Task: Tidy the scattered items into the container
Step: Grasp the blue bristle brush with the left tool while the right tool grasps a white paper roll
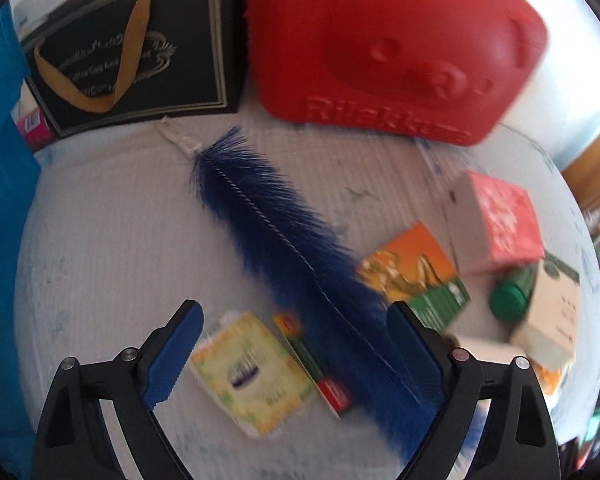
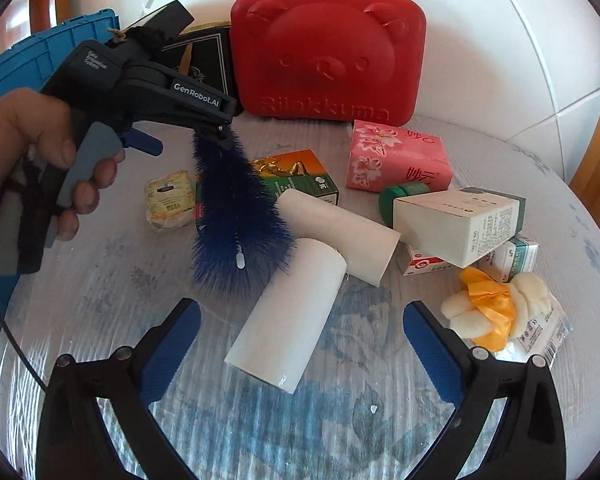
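The left gripper [image 2: 216, 128] was seen from the right wrist view held in a hand [image 2: 40, 160] above the table [image 2: 100, 280], with the blue brush [image 2: 236, 220] hanging from its tip; its jaws looked pressed onto the brush's end there, though in its own view the fingers appeared spread wide with the brush [image 1: 300, 260] lying across between them, so the grip could not be told for certain. The right gripper [image 2: 300, 340] was held spread over a white tube [image 2: 292, 320], not touching it. A second tube [image 2: 340, 232] lay touching the first. A red case [image 2: 328, 64] stood shut at the back, a blue crate [image 2: 40, 52] beside it at the left. A pink box [image 2: 396, 160], a white box [image 2: 460, 220] and a yellow packet [image 2: 168, 200] were scattered on the table
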### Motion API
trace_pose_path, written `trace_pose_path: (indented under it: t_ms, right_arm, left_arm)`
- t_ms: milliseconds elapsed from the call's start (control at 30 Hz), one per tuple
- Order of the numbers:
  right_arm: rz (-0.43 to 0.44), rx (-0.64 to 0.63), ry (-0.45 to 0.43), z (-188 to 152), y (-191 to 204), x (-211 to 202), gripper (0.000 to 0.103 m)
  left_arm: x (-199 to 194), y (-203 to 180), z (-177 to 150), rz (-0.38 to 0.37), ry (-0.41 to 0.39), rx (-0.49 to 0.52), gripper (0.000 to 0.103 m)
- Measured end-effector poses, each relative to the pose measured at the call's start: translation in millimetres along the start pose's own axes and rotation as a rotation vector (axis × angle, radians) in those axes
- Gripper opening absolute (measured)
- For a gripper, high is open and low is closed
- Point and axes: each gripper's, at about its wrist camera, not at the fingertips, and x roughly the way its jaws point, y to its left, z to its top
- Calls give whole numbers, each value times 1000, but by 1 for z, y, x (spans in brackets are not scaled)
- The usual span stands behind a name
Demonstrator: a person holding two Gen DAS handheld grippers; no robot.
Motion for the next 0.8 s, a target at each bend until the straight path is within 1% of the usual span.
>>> trace_pose_path:
  t_ms: [100, 200, 267, 333, 433, 500, 533, 567, 600, 633, 667, 700, 733, 767, 800]
  right_arm:
    - [6, -8, -13, 1, 5, 10, 103]
    - [-6, -4, -14, 2, 9, 17, 103]
    - [-10, 3, -5, 2, 11, 22, 103]
    - [-17, -2, -7, 2, 13, 26, 103]
    - [-23, -17, -9, 4, 14, 29, 103]
    - [-25, -21, -7, 3, 15, 31, 103]
    - [-25, -19, -4, 3, 14, 31, 103]
    - [-27, -17, 0, 2, 14, 32, 103]
    - [-28, -14, 4, 2, 14, 33, 103]
    - [-30, -12, 8, 3, 13, 34, 103]
    - [-29, -10, 11, 3, 13, 35, 99]
    - [-26, -9, 16, 3, 14, 36, 94]
    - [-24, -8, 23, 3, 14, 37, 79]
    - [-25, -4, 31, 3, 14, 38, 70]
    - [-29, 5, 36, 3, 13, 38, 66]
  left_arm:
    - [16, 7, 9, -2, 11, -22, 92]
    - [33, 6, 16, 16, 29, -25, 91]
    - [43, 4, 21, 47, 48, -34, 90]
    - [48, 7, 22, 73, 61, -85, 90]
    - [55, 12, 19, 78, 94, -172, 90]
    - [56, 11, 18, 83, 94, -178, 90]
    - [56, 10, 19, 84, 90, -182, 85]
    - [54, 11, 19, 85, 79, -186, 71]
    - [52, 11, 19, 87, 67, -183, 59]
    - [50, 11, 20, 86, 58, -174, 30]
    - [48, 12, 19, 81, 56, -170, 21]
    - [46, 14, 18, 73, 50, -174, 20]
    - [43, 16, 17, 65, 38, -176, 19]
    - [39, 19, 15, 59, 25, -177, 18]
    - [34, 21, 13, 51, 14, -178, 17]
